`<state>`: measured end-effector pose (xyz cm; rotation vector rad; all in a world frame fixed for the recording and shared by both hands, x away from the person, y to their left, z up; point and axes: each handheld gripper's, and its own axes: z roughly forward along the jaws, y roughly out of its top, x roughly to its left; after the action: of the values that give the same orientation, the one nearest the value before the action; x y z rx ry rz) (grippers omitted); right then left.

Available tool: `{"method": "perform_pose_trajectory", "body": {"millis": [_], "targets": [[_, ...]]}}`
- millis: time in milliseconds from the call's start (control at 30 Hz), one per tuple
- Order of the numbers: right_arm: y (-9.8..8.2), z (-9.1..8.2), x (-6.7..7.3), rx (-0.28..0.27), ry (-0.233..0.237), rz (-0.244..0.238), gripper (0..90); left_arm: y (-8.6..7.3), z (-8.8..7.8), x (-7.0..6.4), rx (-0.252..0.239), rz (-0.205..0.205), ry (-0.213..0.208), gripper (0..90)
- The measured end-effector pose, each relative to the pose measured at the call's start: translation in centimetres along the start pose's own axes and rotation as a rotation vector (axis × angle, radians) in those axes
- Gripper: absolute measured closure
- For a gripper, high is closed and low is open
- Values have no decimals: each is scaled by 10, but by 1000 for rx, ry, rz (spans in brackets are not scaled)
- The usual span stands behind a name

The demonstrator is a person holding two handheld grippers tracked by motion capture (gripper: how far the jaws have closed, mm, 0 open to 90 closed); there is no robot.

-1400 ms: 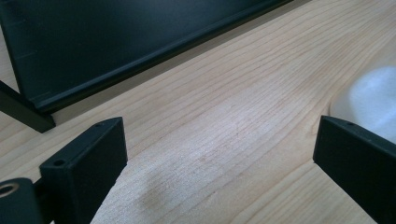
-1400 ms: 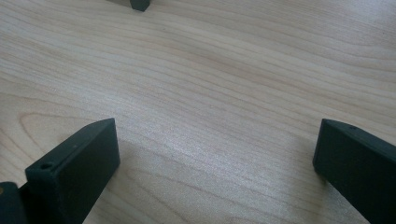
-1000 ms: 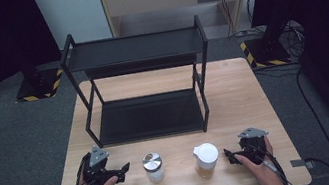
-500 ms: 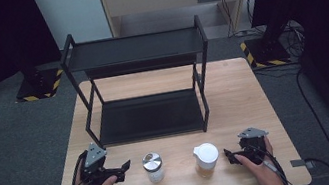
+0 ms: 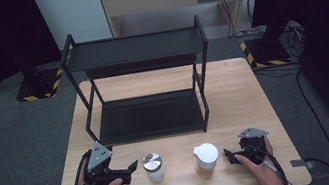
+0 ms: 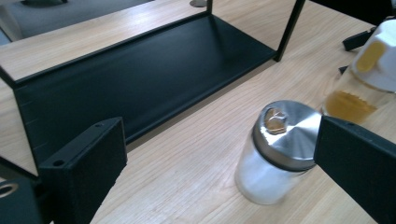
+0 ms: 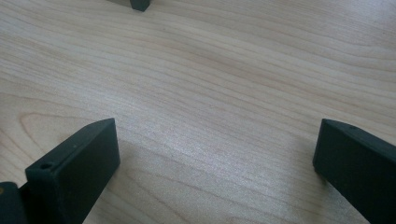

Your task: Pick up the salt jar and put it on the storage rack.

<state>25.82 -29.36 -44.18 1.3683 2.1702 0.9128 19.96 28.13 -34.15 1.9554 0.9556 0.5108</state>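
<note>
The left tool [image 5: 132,168] is spread wide and holds nothing, and the steel-capped glass shaker [image 5: 153,167] stands upright on the counter [image 5: 234,96] just beyond its tips, toward the right-hand jaw in the left gripper view [image 6: 280,149]. The left tool looks the nearer one to this shaker, its vertical axis suiting a side-on approach. The right tool [image 5: 230,157], also spread and empty, sits just beside the white-lidded jar [image 5: 206,159] of amber liquid.
</note>
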Motion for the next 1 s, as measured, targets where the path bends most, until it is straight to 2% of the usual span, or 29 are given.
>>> {"method": "perform_pose_trajectory", "body": {"millis": [233,533,733,1000], "targets": [[0,0,0,0,0,0,13,3,0,-8,-9,19,-12,15],[0,0,0,0,0,0,13,1,14,-17,11,53,-41,16],[0,0,0,0,0,0,13,-3,22,-20,17,52,-55,15],[0,0,0,0,0,0,14,-5,33,-27,31,73,-86,15]]}}
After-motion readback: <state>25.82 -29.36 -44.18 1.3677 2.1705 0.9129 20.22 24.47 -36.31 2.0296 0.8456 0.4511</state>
